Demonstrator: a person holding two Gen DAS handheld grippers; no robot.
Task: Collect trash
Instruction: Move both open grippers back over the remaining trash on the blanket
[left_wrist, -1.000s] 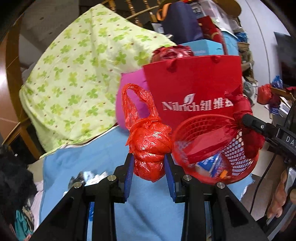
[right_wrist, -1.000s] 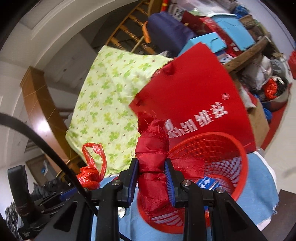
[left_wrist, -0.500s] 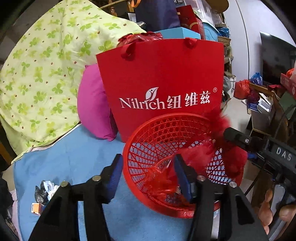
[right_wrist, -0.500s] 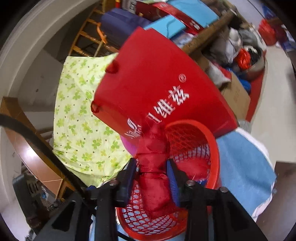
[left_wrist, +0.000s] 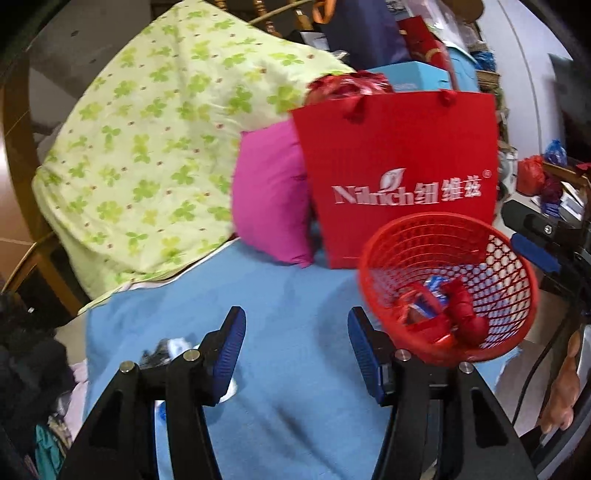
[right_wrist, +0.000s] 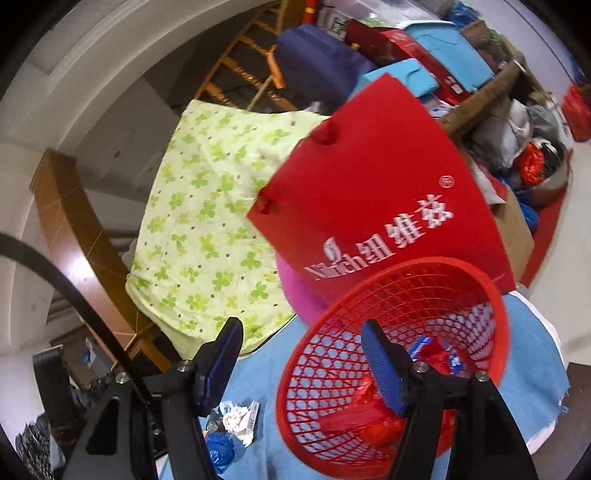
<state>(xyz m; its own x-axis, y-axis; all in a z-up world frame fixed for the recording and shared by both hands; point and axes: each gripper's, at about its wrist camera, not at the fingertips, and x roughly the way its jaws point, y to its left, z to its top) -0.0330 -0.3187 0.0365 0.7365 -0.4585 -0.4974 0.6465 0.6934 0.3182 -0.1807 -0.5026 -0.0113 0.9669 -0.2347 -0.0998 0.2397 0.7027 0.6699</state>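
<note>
A red mesh basket (left_wrist: 498, 266) (right_wrist: 406, 266) stands on the blue blanket (left_wrist: 288, 295). Inside lie tied red plastic bags (left_wrist: 463, 317) (right_wrist: 369, 417) and a blue-and-white wrapper. My left gripper (left_wrist: 295, 332) is open and empty, just left of the basket. My right gripper (right_wrist: 301, 332) has its jaws opening with nothing between them; its right finger (right_wrist: 380, 362) hangs over the basket's rim. Loose trash lies on the blanket: crumpled white paper (right_wrist: 236, 417), a blue wad (right_wrist: 219, 448), and scraps (left_wrist: 166, 350) partly hidden behind my left finger.
A red paper shopping bag (left_wrist: 399, 162) (right_wrist: 369, 192) stands right behind the basket, with a pink pillow (left_wrist: 269, 199) and a green clover quilt (left_wrist: 147, 147) to its left. Boxes and clutter pile up behind. The right gripper's body (left_wrist: 535, 229) and a hand (left_wrist: 561, 387) sit at the right edge.
Both grippers held tied red bags a second ago; both have let go and the bags now lie in the basket. My left gripper has swung back to the basket's left.
</note>
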